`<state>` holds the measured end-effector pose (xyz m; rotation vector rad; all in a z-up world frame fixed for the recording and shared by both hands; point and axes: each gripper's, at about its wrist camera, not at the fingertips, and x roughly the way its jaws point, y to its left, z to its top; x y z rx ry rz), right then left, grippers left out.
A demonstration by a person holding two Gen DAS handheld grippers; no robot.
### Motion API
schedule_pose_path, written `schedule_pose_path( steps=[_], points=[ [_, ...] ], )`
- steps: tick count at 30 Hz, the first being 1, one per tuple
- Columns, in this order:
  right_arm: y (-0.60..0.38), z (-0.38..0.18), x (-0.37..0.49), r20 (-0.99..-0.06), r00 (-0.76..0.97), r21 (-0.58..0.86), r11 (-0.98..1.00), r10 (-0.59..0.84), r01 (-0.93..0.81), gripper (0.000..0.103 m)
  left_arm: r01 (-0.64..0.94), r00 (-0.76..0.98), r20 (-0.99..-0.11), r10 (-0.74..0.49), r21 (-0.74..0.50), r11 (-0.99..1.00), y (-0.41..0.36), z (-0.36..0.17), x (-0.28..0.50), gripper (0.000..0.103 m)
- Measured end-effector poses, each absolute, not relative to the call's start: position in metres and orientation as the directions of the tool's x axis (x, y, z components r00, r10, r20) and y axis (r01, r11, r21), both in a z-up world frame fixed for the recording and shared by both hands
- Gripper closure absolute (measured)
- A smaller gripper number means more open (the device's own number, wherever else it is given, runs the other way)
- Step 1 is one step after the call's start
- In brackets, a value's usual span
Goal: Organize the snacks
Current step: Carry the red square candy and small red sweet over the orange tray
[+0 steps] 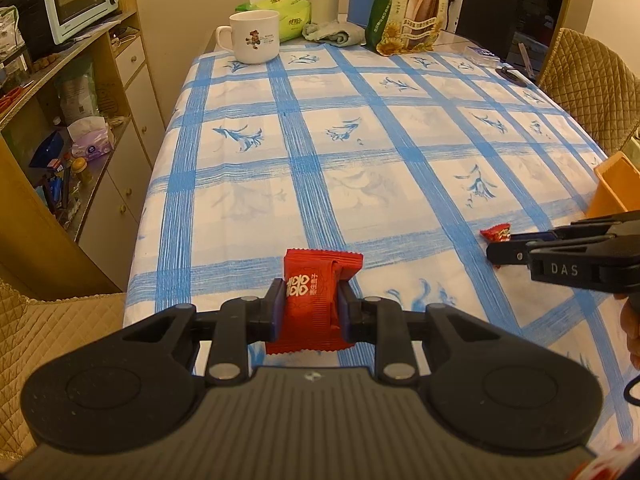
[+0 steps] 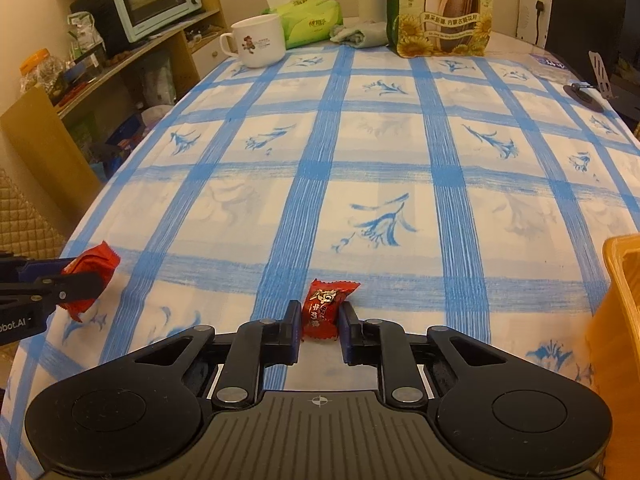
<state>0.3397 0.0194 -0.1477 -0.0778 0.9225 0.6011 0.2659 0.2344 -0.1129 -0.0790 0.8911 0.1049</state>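
Left hand-held gripper [image 1: 311, 304]: you're pinching the red snack packet [image 1: 318, 300] upright, off the counter [image 1: 360, 152].
Right hand-held gripper [image 2: 319, 330]: fingers are sitting spread either side of the small red candy [image 2: 324, 312], not quite touching.
Candy: lying on the counter, near edge.
Orange bin [image 2: 620, 320]: at 3 o'clock.

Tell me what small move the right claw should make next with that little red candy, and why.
Probably close the right claw on the small red candy. The candy lies on the tablecloth between the open fingers, which do not appear to press it yet. The left claw already grips the red snack packet, and the orange box sits just to the right.
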Motion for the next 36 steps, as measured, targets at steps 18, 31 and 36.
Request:
schedule_pose_path(
  steps=[18, 31, 36],
  points=[
    [-0.020, -0.127, 0.253, -0.749, 0.370, 0.300, 0.780, 0.549, -0.549, 0.083, -0.032, 0.614, -0.789, -0.023, -0.054, 0.998, 0.187, -0.105, 0.208, 0.079],
    [-0.086, -0.102, 0.188, -0.729, 0.342, 0.352, 0.753, 0.593, -0.555, 0.083, 0.066, 0.591, -0.798, -0.120, -0.101, 0.993, 0.127, -0.087, 0.156, 0.079],
    [-0.120, -0.091, 0.167, -0.727, 0.349, 0.357, 0.760, 0.592, -0.543, 0.083, 0.135, 0.583, -0.793, -0.175, -0.117, 0.984, 0.089, -0.076, 0.145, 0.079]
  ],
)
